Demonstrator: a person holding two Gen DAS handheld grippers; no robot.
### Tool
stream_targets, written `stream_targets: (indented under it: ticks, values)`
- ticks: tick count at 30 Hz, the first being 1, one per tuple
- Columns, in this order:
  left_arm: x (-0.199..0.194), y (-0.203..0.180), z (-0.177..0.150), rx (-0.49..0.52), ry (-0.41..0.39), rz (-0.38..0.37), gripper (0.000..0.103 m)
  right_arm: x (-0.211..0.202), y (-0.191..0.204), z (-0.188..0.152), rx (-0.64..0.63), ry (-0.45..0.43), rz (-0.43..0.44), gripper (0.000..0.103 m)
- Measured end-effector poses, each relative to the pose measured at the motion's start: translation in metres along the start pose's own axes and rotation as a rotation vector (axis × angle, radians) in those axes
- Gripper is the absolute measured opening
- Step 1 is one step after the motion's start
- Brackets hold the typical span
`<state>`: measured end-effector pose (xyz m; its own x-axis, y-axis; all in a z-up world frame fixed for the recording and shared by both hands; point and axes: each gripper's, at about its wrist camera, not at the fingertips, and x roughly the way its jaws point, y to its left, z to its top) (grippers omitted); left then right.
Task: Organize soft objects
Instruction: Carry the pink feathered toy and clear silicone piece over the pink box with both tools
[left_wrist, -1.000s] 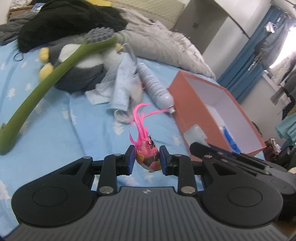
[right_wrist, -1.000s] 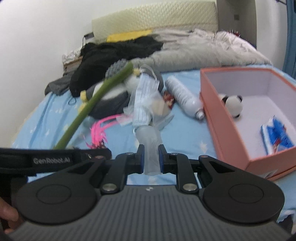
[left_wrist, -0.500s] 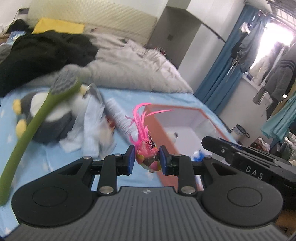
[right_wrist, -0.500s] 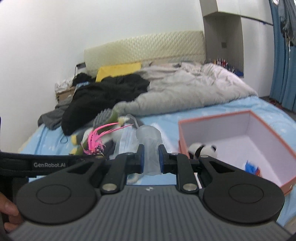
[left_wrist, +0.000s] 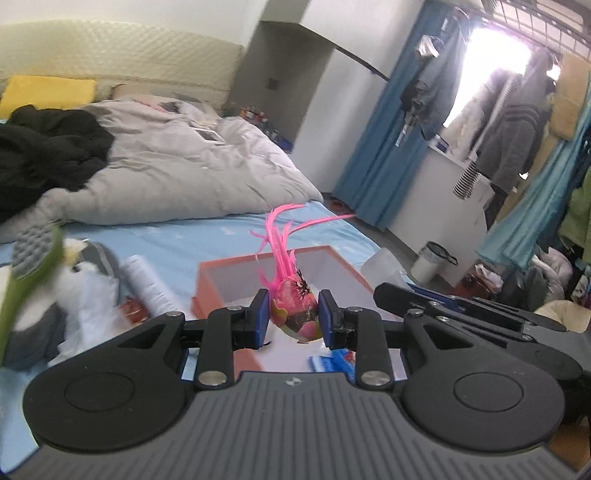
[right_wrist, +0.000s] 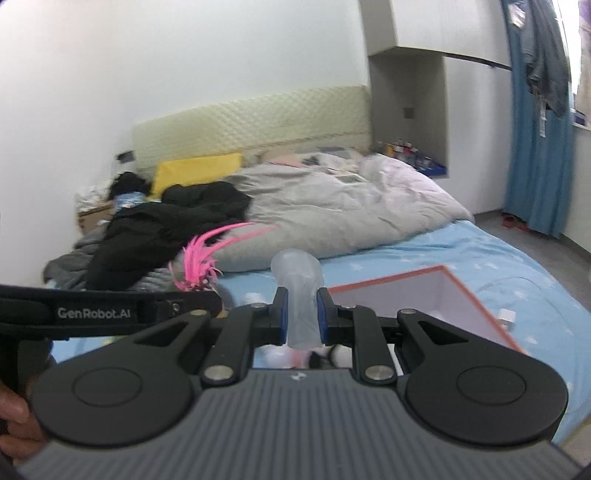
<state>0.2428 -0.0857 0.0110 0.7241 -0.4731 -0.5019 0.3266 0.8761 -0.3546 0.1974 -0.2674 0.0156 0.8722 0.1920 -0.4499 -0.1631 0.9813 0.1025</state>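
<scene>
Left gripper (left_wrist: 290, 314) pinches the feather toy (left_wrist: 291, 306); right gripper (right_wrist: 299, 315) pinches a clear soft tube (right_wrist: 299, 291), upright. Box (right_wrist: 480, 295) lies ahead and below both, open side up, slightly right of the right gripper, so I'd say lower straight in.

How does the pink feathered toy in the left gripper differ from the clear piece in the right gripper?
The pink feathered toy is bright, opaque and patterned, with long feathers rising from a rounded body; the clear piece is pale, translucent and plain. The toy bulges between its pads; the clear piece is narrower there and flares above. Both are clamped: left gripper, right gripper.
</scene>
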Motion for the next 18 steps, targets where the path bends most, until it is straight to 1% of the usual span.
stream_targets:
  ticks: [2,3,6,9,11,13,18]
  values:
    - [0.017,-0.011,0.003,-0.009,0.033,-0.064,0.033,0.006,-0.012,0.002,0.018,0.03,-0.025,0.021]
    - [0.026,-0.016,0.003,-0.012,0.057,-0.075,0.033,0.009,-0.02,0.002,0.032,0.043,-0.034,0.021]
    - [0.054,-0.028,0.003,0.008,0.108,-0.077,0.033,0.02,-0.044,-0.003,0.069,0.079,-0.075,0.021]
    - [0.088,-0.035,0.001,0.006,0.181,-0.069,0.033,0.033,-0.067,-0.013,0.116,0.13,-0.091,0.021]
    - [0.115,-0.03,-0.002,-0.019,0.232,-0.074,0.033,0.043,-0.079,-0.022,0.119,0.166,-0.114,0.021]
    - [0.14,-0.023,-0.008,-0.061,0.291,-0.082,0.033,0.053,-0.089,-0.03,0.132,0.2,-0.12,0.021]
    - [0.187,-0.016,-0.017,-0.092,0.387,-0.06,0.033,0.075,-0.113,-0.05,0.175,0.292,-0.123,0.022]
